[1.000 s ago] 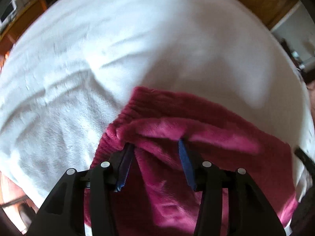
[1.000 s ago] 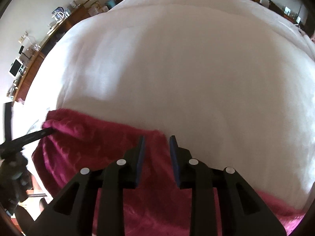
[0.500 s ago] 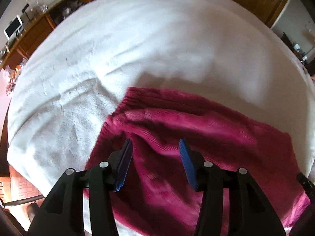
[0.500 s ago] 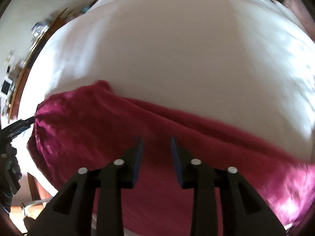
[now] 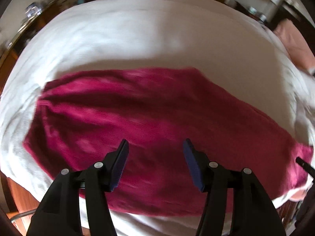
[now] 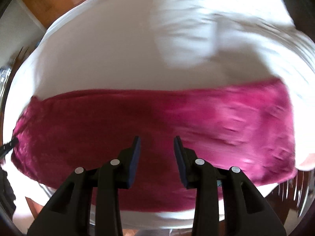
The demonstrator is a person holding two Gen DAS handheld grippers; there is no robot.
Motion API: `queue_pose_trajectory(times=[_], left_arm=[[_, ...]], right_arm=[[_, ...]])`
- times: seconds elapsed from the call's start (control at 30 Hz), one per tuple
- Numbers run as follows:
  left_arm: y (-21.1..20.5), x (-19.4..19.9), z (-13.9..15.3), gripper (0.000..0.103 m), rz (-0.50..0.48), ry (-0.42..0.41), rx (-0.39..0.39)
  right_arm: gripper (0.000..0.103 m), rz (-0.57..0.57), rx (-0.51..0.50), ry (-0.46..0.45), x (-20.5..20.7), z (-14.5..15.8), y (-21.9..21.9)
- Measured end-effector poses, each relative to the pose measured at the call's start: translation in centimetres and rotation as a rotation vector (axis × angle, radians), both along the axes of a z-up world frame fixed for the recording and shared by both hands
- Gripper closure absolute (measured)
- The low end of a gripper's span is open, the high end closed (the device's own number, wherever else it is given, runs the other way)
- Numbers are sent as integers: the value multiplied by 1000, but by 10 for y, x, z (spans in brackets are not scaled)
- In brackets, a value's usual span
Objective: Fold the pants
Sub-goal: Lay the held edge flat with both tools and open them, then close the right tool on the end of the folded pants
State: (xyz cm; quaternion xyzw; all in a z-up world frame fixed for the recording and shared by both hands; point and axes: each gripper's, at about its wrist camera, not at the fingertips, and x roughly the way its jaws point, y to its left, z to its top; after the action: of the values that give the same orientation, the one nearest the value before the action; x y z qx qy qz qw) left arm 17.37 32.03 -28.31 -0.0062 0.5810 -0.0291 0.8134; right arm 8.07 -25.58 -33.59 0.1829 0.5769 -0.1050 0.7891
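The magenta fleece pants [image 5: 137, 114] lie flat in a long band across the near part of a white bed cover [image 5: 137, 35]. They also show in the right wrist view [image 6: 177, 122]. My left gripper [image 5: 155, 147] is open and empty, held above the pants near their front edge. My right gripper [image 6: 156, 143] is open and empty, also above the pants. Both views are motion-blurred. The tip of the other gripper shows at the right edge of the left wrist view [image 5: 304, 165] and at the left edge of the right wrist view [image 6: 7, 146].
The white bed cover [image 6: 118, 55] spreads far beyond the pants. Wooden furniture with small items stands at the far left [image 5: 23, 29]. A pink cloth [image 5: 293, 41] lies at the far right. The bed's front edge runs just below the pants [image 5: 157, 222].
Both grippers have pulled back and up from the pants. The left let go of the fabric fold it straddled. The pants now lie spread out flat, with more of them in view.
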Motion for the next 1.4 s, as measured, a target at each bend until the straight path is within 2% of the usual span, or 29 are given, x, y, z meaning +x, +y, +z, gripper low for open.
queue_pose_trajectory(times=[0.07,0.13,0.17,0.4,0.5,0.6,0.67,0.77,0.87,0.97,1.07,1.13,1.37,1.4], left_arm=[[-23,-8,-6,46,-38,6,-1],[-51,-17,-9,46,-80,13,-2],[-58,-17,-17,46,-91,14,-1],[-126,-35,-21,45,-170,17,8],[-145,-34,-35,45,-198,21,16],[-164,-42,-37,45,-218,29,25],[-159,-46,-35,45,-224,35,33],[-165,-49,-33,45,-229,39,42],[-167,-50,-31,45,-225,40,52],[-162,-52,-28,45,-208,42,57],[-155,-54,-25,45,-190,48,57],[-154,-53,-26,45,-182,52,54],[-154,-54,-25,45,-207,55,57],[-153,-54,-25,45,-210,57,56]], right_arm=[[63,-47,-7,-2,-18,2,-27],[48,-99,-22,-8,-41,4,-60],[46,-124,-23,-16,-49,7,-75],[43,-236,-40,-42,-99,13,-163],[39,-226,8,-57,-96,5,-179],[39,-200,42,-55,-86,-5,-189],[39,-173,76,-52,-76,-16,-191],[39,-151,77,-33,-62,-26,-193],[40,-140,65,-20,-56,-34,-194],[47,-131,53,-17,-54,-36,-193],[57,-128,68,-20,-55,-37,-196],[70,-123,99,-25,-54,-37,-194],[72,-148,141,-10,-46,-48,-194],[80,-151,148,-8,-45,-48,-195]])
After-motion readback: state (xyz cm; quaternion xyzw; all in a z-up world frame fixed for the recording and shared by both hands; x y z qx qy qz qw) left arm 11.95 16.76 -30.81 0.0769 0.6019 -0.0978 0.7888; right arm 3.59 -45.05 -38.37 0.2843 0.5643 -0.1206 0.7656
